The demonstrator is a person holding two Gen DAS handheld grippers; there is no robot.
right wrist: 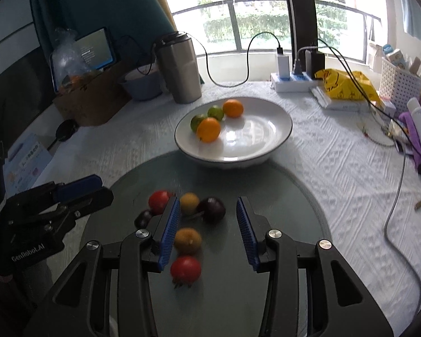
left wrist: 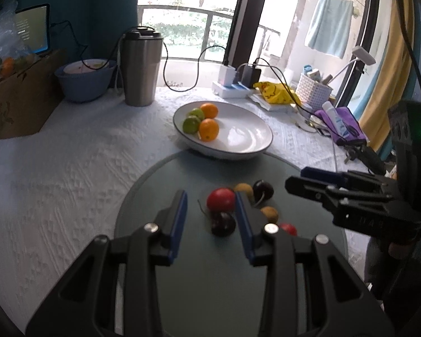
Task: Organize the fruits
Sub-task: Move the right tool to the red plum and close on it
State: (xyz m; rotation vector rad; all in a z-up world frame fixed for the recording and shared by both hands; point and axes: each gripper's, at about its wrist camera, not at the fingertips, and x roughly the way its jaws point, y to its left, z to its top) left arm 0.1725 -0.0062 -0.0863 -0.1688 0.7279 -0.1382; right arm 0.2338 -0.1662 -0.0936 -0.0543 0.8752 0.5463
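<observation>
A white bowl (left wrist: pixel 238 140) (right wrist: pixel 266 129) holds two oranges (left wrist: pixel 209 129) (right wrist: pixel 208 129) and two green limes (left wrist: pixel 190 124) (right wrist: pixel 215 112). On a grey-green round mat (left wrist: pixel 160 191) (right wrist: pixel 280 191) lie small fruits: red tomatoes (left wrist: pixel 221 198) (right wrist: pixel 185 270), dark cherries (left wrist: pixel 223 223) (right wrist: pixel 212 209) and yellow-brown longans (left wrist: pixel 243 188) (right wrist: pixel 187 241). My left gripper (left wrist: pixel 210 219) is open above the mat, with a tomato and a cherry between its fingers. My right gripper (right wrist: pixel 207 230) is open above the mat, over a longan and a tomato. Each gripper also shows in the other view, the right one (left wrist: pixel 297 181) and the left one (right wrist: pixel 98 186).
A steel tumbler (left wrist: pixel 141 67) (right wrist: pixel 179 70), a blue bowl (left wrist: pixel 82 80), a cardboard box (left wrist: pixel 19 95), a tablet (right wrist: pixel 95 47), a power strip with cables (left wrist: pixel 233 87) (right wrist: pixel 292 81), a yellow bag (right wrist: pixel 345 84), a white basket (right wrist: pixel 398 84) and purple cloth (left wrist: pixel 342 123) ring the white tablecloth.
</observation>
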